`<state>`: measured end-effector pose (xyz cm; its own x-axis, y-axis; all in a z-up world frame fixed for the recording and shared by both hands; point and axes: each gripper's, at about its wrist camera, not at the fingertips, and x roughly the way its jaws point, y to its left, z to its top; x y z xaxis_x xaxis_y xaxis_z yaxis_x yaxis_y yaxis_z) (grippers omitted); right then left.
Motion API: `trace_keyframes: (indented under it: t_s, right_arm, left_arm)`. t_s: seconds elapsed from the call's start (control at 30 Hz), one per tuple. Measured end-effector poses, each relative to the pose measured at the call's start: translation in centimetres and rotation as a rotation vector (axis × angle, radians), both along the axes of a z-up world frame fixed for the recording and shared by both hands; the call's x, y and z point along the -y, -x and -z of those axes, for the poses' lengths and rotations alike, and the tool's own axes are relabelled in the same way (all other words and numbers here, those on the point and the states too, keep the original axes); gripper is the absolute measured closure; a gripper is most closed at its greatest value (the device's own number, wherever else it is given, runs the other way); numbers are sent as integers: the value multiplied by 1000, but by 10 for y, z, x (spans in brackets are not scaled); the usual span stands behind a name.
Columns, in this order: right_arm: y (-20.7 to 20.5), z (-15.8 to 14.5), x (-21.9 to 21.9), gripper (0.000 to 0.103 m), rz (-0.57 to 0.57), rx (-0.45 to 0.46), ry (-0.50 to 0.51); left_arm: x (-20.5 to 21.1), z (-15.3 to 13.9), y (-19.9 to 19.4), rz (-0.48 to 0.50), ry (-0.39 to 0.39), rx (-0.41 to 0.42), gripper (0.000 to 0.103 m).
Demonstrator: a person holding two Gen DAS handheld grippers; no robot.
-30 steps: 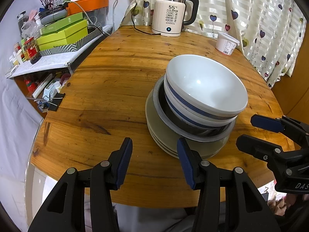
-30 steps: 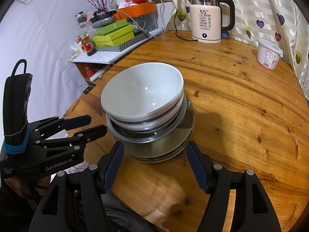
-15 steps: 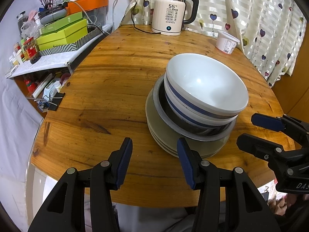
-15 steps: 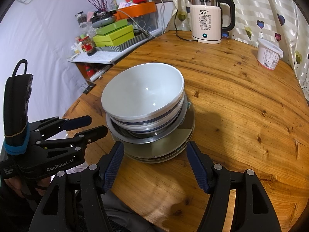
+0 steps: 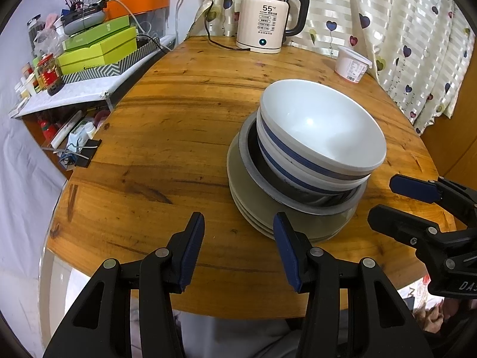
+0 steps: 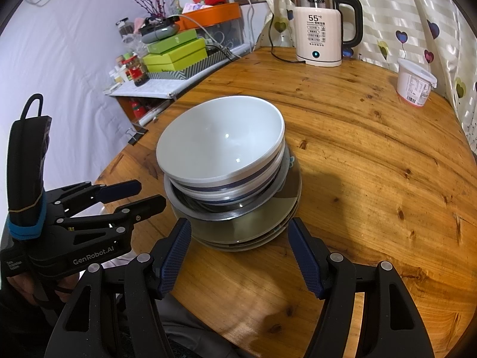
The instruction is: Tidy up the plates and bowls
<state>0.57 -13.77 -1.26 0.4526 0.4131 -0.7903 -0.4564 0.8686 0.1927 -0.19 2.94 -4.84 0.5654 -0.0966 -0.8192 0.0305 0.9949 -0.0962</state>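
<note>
Nothing has shifted since the earlier frames: both of my grippers sit where they were, and the stack has not budged. My left gripper stands at the bottom centre of its view, blue-padded jaws parted and empty over the round wooden table; its right pad lies just in front of the near rim of the stack without touching it. My right gripper is at the bottom centre of its own view, jaws set wider and also empty, framing the near edge of the stack from in front.

Just beyond the jaws, three grey-green ceramic plates lie stacked flat. On them rests a shallow grey metal dish, and in that sit nested white bowls with blue bands, open side up and slightly tilted.

Farther back, at upper centre, a cream electric kettle stands near the table's far edge, with a white plastic tub to its right beside the heart-print curtain.
</note>
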Motion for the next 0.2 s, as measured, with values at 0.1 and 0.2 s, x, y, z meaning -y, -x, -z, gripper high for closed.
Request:
trace_keyframes:
  t_s: [0.1,0.2]
  right_arm:
    - [0,0,0,35,1,0,0]
    - [0,0,0,35,1,0,0]
  left_arm:
    - [-1,0,0,-4,3,2,54]
    - [-1,-1,-1,-5,3,1,54]
